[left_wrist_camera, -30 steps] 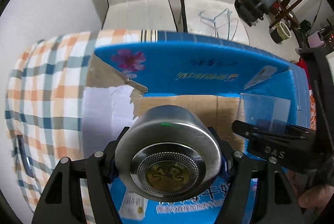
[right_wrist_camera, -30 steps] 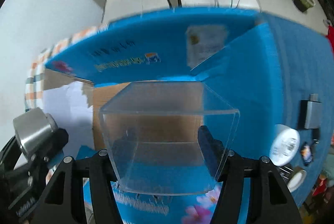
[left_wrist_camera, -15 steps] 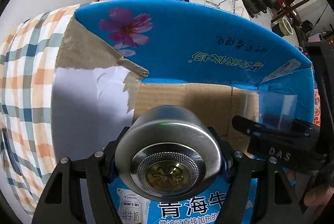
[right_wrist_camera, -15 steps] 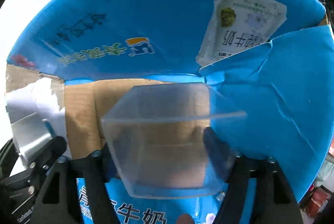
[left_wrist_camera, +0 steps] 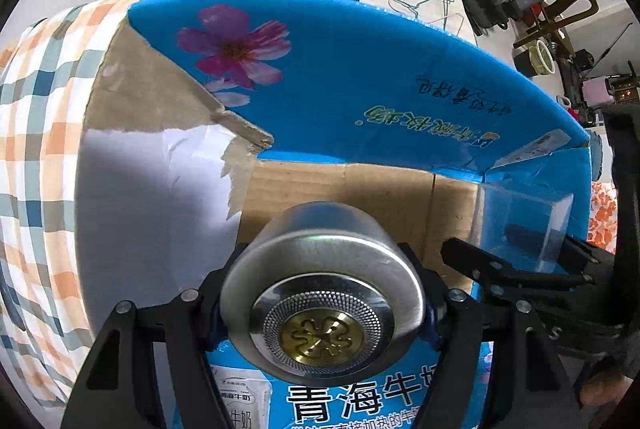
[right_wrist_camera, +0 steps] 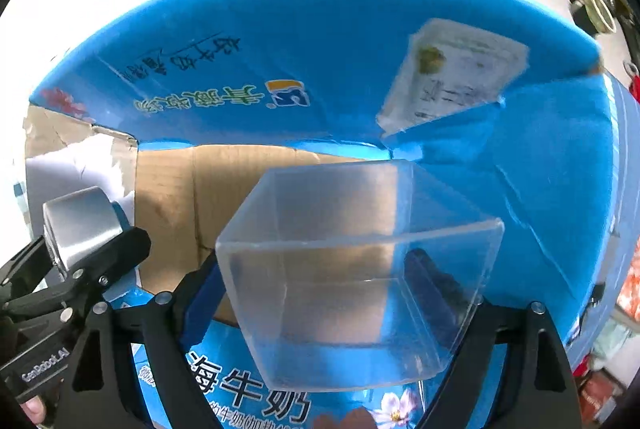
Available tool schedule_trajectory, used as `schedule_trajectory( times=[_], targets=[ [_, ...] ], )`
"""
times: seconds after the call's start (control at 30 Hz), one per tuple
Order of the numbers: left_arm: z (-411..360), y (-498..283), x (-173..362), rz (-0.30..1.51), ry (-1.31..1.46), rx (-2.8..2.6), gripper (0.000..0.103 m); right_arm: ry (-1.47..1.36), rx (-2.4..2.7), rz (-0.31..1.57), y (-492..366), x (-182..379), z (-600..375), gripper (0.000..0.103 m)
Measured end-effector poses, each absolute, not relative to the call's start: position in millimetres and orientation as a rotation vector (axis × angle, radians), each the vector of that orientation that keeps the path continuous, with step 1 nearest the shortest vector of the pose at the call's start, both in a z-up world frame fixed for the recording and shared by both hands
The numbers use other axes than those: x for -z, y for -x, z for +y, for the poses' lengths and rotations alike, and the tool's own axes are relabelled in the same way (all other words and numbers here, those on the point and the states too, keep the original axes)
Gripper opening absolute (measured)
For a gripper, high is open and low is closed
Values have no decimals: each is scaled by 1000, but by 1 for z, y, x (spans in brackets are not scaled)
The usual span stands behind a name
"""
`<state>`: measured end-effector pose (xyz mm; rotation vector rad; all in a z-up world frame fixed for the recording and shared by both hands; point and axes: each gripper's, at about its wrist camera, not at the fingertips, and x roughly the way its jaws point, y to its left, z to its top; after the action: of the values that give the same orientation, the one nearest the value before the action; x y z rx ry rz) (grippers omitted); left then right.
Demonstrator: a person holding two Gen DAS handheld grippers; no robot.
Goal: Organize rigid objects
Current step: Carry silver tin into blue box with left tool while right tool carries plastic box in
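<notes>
Landmark: the blue cardboard box [left_wrist_camera: 360,85] lies open on the desk with a checked cloth [left_wrist_camera: 36,133]; its brown floor [left_wrist_camera: 348,189] is bare.
Step in hand: as I judge it, both carried things are being set down inside the box.
Metal tin: the round metal tin [left_wrist_camera: 320,293] hangs above the near left part of the box floor, just beside the torn left flap [left_wrist_camera: 160,165].
Clear case: the clear plastic case [right_wrist_camera: 356,253] hangs above the near right part of the box floor, close to the blue right wall.
Left fingers: the left gripper [left_wrist_camera: 320,305] is closed narrowly on the tin, one finger pressed to each side of its round body; its decorated end faces the camera.
Right fingers: the right gripper [right_wrist_camera: 344,289] is closed on the clear case, a dark finger showing through each side wall.
Doing it well: lower each thing until it rests on the brown floor before opening the fingers, so nothing drops or rolls.
Tin care: it is smooth and round; I would set it on a flat end, not on its side.
Case care: thin clear walls may flex, so release it gently and square to the right wall.
Spacing: keep the two grippers apart; they are near one another over the box.
</notes>
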<state>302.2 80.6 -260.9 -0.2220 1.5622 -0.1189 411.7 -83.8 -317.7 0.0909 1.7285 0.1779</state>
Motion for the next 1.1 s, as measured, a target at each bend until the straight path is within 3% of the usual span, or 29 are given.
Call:
schedule_trajectory(
  times=[0.4, 0.57, 0.83, 1.1],
  targets=[
    [86, -291, 262, 1585, 204, 110, 69, -46, -131, 1743, -418, 331, -73, 94],
    [90, -293, 257, 1575, 235, 104, 69, 19, -188, 1832, -420, 345, -50, 97],
    [98, -302, 254, 1559, 308, 120, 69, -174, -186, 1769, -426, 319, -73, 97],
    [89, -315, 283, 1630, 544, 225, 69, -67, -122, 1802, -423, 295, -98, 95]
  ],
)
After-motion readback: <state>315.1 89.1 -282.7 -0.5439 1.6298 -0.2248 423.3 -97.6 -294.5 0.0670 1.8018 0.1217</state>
